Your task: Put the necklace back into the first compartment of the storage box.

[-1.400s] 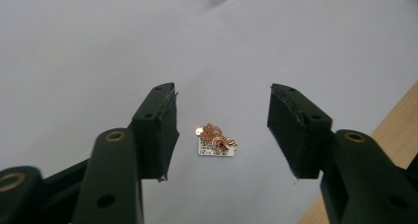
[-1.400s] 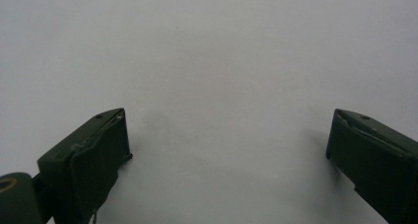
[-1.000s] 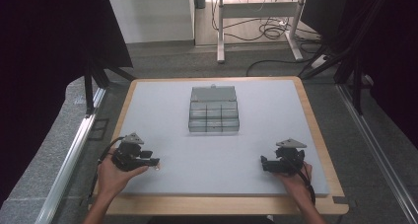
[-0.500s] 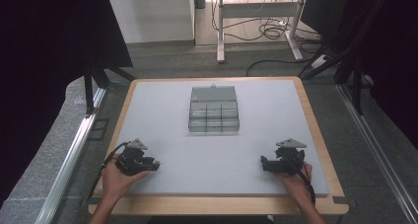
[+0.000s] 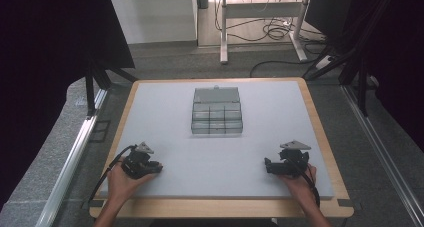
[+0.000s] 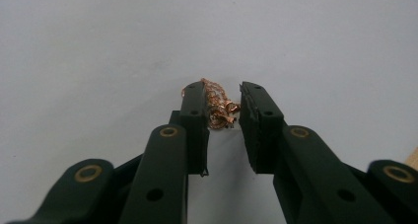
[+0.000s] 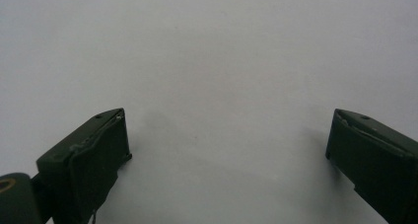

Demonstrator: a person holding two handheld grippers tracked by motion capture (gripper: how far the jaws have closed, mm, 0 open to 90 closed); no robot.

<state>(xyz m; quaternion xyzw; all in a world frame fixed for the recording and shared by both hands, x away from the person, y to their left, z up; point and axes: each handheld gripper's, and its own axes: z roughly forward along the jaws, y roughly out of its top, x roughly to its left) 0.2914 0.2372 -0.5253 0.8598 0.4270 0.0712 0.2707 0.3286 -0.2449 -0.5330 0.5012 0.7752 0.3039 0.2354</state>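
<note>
This looks like a lab or recording rig: a wood-edged table (image 5: 320, 117) with a grey mat (image 5: 280, 112) stands inside black curtains (image 5: 45, 47) and metal framing (image 5: 75, 152), with loose cables (image 5: 270, 32) on the floor behind.

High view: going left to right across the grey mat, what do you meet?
Left claw at the near-left of the mat → clear compartment box farther back at the middle, lid raised → right claw at the near-right.
</note>
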